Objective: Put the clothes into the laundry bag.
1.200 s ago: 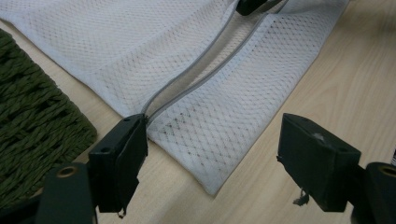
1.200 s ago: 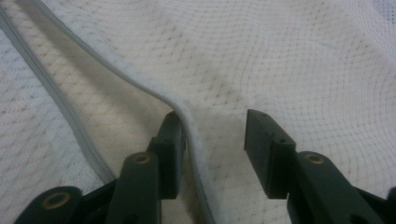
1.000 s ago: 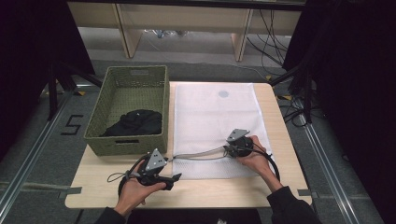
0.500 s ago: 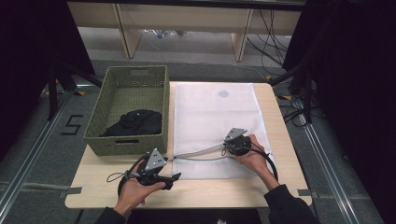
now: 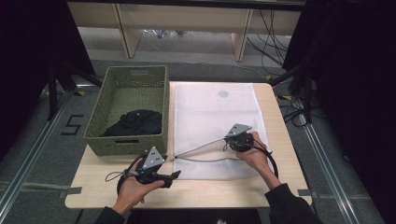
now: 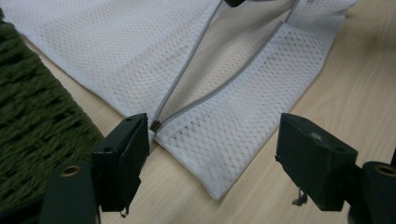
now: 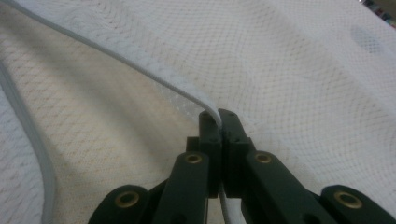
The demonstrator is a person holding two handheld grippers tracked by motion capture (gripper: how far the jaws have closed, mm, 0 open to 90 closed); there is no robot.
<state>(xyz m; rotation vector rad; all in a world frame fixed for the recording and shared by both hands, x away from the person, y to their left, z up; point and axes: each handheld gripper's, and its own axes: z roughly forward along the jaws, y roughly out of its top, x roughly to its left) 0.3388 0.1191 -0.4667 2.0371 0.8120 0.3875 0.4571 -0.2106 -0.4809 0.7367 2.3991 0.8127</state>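
A white mesh laundry bag (image 5: 212, 121) lies flat on the wooden table, its zipper open along the near edge. My right gripper (image 5: 229, 141) is shut on the upper grey zipper edge (image 7: 154, 77) and holds it lifted, so the mouth gapes. In the right gripper view the jaws (image 7: 218, 119) pinch that edge. My left gripper (image 5: 173, 176) rests open near the bag's near-left corner. In the left gripper view its jaws (image 6: 212, 154) stand wide apart, and the zipper end (image 6: 154, 125) lies beside the left one. Dark clothing (image 5: 135, 122) lies in the green woven basket (image 5: 109, 93).
The basket stands at the table's left, touching the bag's left side. Bare wood (image 5: 224, 189) runs along the front edge, in front of the bag. Table legs and cables show on the floor beyond the far edge.
My right gripper has lifted the zipper edge slightly up and away, widening the bag's mouth. The left gripper has stayed in place.
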